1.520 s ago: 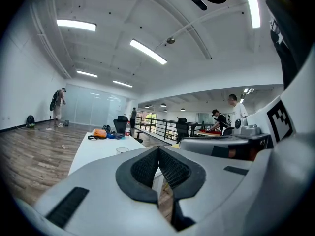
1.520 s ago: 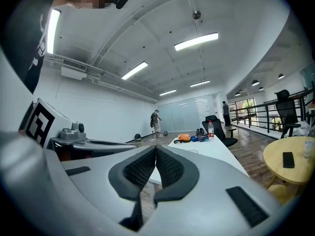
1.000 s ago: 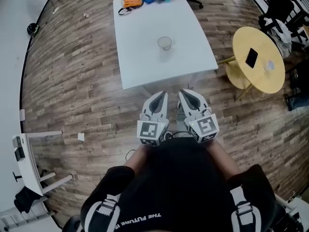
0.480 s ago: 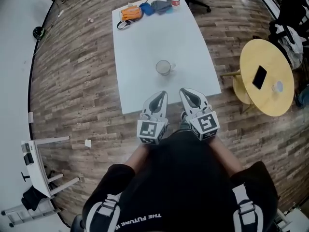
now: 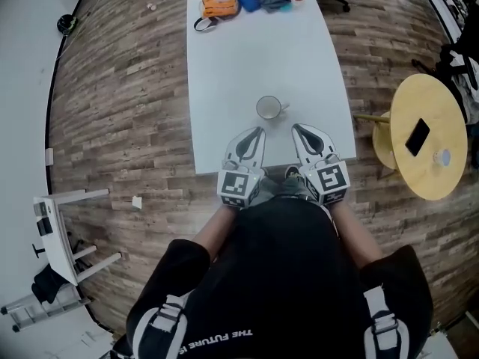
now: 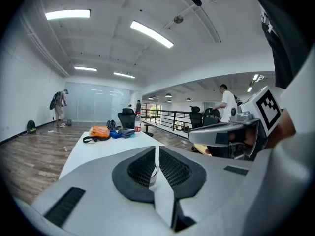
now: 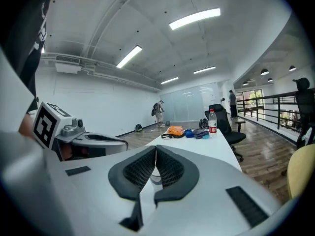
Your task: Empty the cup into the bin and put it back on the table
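Cup [image 5: 269, 108]: upright on the white table [image 5: 254, 51], near its front edge, just beyond both gripper tips (contents hard to make out, possibly none). Left gripper [image 5: 257, 131]: jaws closed together, holding nothing. Right gripper [image 5: 300, 129]: likewise closed, holding nothing.

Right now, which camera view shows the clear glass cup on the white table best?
The head view: the whole clear glass cup, rim and handle, shows from above on the white table. Both gripper views show only a sliver of it behind their closed jaws.
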